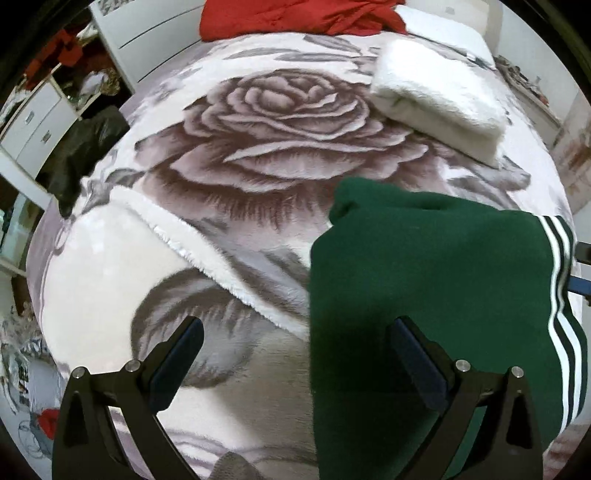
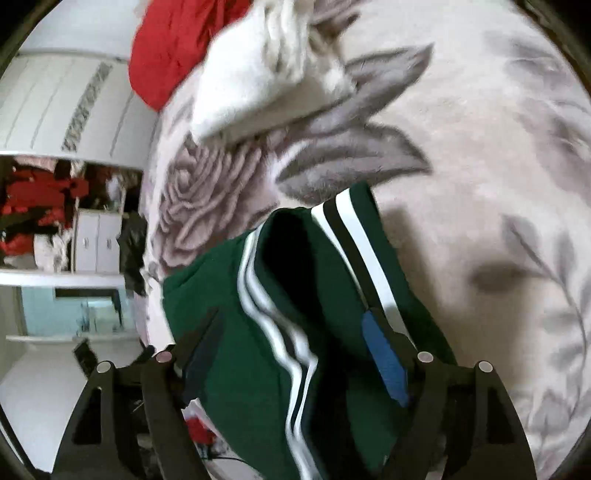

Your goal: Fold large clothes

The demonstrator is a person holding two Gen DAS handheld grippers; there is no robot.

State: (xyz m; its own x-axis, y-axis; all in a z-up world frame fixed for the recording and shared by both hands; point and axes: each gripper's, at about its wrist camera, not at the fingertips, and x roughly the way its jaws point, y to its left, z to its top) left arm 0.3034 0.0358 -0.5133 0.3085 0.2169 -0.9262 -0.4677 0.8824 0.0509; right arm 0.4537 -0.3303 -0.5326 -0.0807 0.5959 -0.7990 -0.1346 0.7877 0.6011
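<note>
Right gripper, jaws spread wide, straddles a raised fold of the green garment in the lower centre of its view; pads stand off the cloth, nothing clamped. Left gripper, also released, hovers over the garment's left edge at lower centre; its right finger is above green cloth, the left one above the rose-print blanket. The garment lies lower right in the left view, long axis running from bottom edge toward centre, white stripes along the right side. Right hand seems nearer the striped edge. Folded white blanket sits upper right, red cloth at top.
</note>
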